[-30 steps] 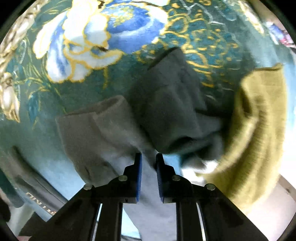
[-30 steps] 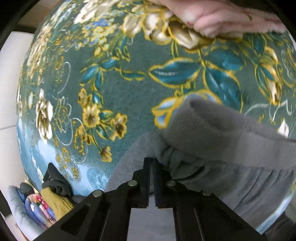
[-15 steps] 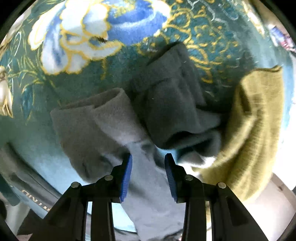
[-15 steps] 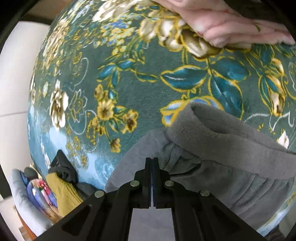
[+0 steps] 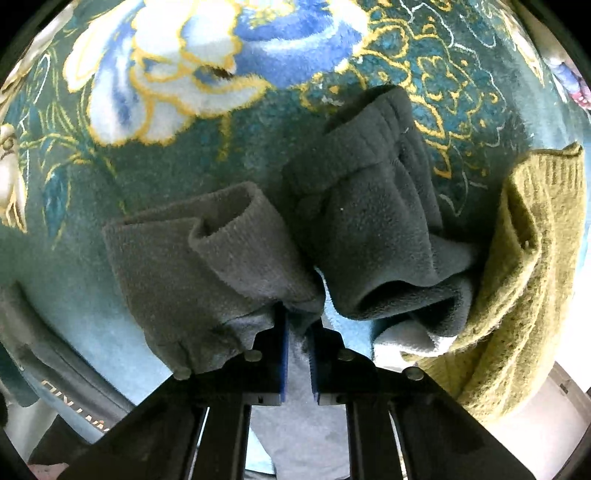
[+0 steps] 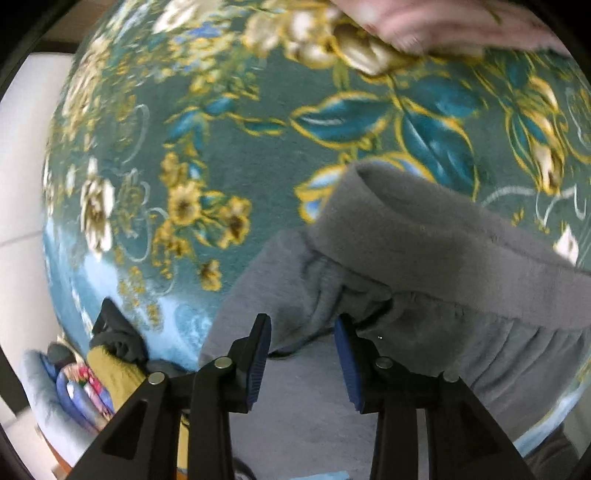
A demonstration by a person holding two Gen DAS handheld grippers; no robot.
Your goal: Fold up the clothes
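Floral teal carpet fills both views, the floor on which a heap of clothes waits to be folded. At the bottom centre of the left view, the left tongs are pressed nearly together, pinching a fold of the light grey garment just below its ribbed cuff. Just right of that, touching it, lies a darker grey garment, and at the right edge an olive knitted piece leans against it. In the right view, the right tongs stand spread at the bottom centre, their blue pads on either side of a bunched ridge of grey cloth but not gripping it; a thick band of that cloth runs across the right half of the frame. A bare hand rests on the carpet at the top right, blurred. By appearance, the step in hand is taking hold of the grey garment at two points. Next, the right tongs would need to close on the ridge before any lift or spread.
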